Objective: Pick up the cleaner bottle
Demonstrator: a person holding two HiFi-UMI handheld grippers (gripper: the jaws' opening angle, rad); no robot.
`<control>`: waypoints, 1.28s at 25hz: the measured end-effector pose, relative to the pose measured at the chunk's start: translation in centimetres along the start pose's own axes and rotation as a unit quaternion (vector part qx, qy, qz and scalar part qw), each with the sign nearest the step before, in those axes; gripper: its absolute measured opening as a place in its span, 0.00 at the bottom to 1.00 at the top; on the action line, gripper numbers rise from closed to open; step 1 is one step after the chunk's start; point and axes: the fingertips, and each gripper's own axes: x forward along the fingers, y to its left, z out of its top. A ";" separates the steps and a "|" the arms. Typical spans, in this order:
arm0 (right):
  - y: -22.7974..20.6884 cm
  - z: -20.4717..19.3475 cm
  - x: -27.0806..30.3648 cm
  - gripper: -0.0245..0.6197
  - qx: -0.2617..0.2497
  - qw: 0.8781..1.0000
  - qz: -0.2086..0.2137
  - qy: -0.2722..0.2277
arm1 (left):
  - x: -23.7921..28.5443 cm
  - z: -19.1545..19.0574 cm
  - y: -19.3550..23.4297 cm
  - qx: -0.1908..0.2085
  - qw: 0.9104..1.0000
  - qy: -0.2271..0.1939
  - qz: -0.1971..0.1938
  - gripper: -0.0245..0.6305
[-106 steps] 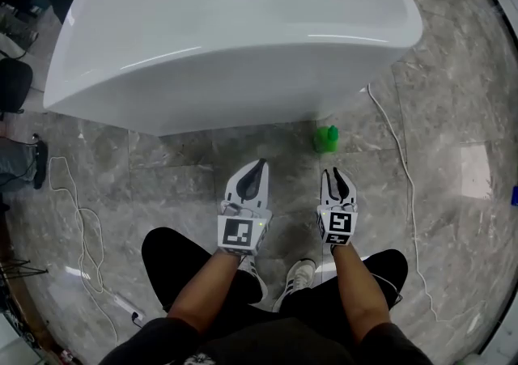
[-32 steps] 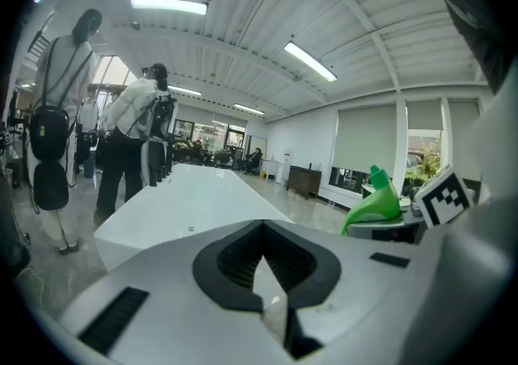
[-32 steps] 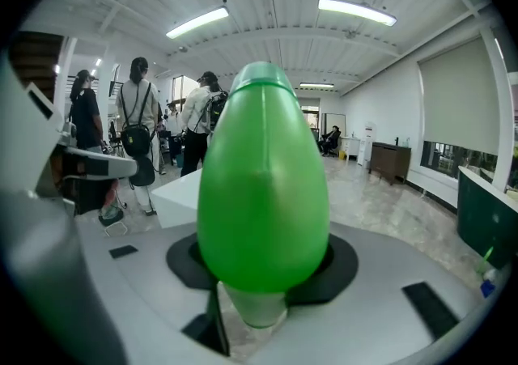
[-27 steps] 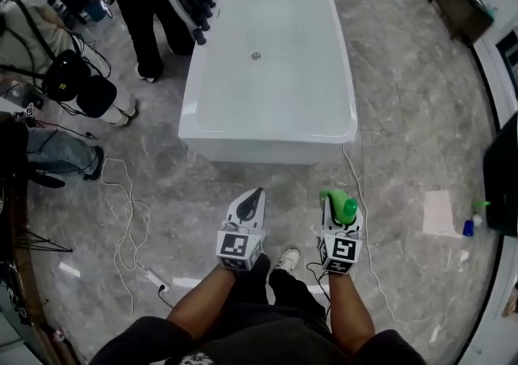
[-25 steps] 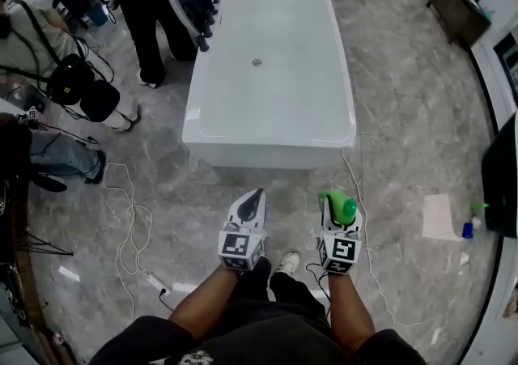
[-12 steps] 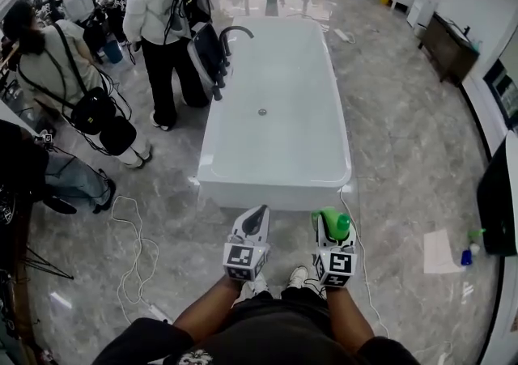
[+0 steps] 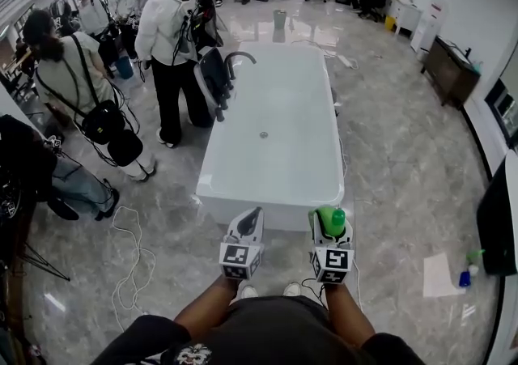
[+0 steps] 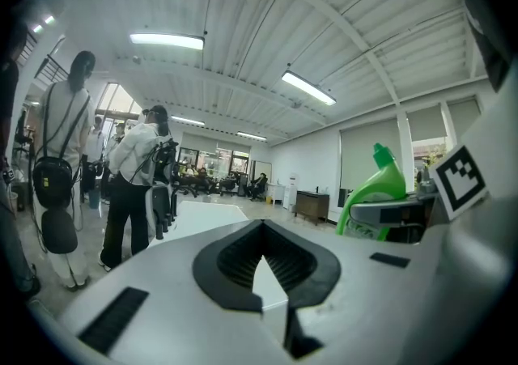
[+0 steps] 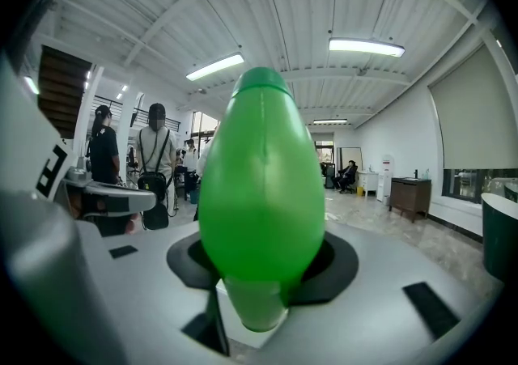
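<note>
Jaws of the right gripper (image 7: 329, 234) clamp the green cleaner bottle (image 9: 261, 185), holding it upright above the grey marble floor (image 7: 405, 161), near the end of the white bathtub (image 7: 275, 145). Just beside it, the left gripper (image 8: 261, 227) has its jaws pressed together, holding nothing.

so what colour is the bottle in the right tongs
The cleaner bottle is bright green, cap included; the right gripper view shows it best.

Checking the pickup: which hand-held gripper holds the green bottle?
The right hand-held gripper, clamped on the green bottle; the left hand-held gripper is shut with nothing between its jaws.
</note>
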 end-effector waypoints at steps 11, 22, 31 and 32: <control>-2.6 1.5 0.4 0.34 -0.006 1.000 0.001 -0.013 | 1.7 0.5 -2.7 0.003 1.000 0.003 0.006 0.04; -3.6 1.3 0.9 0.34 -0.003 1.000 0.000 -0.008 | 2.5 2.1 -4.5 0.034 0.999 -0.018 -0.003 0.04; -2.9 1.0 0.6 0.34 -0.009 1.000 0.000 -0.008 | 2.0 1.0 -4.1 0.039 0.999 -0.003 0.001 0.04; -2.7 0.9 0.6 0.34 -0.009 1.000 0.000 -0.008 | 2.0 0.5 -4.0 0.041 0.999 0.001 0.001 0.04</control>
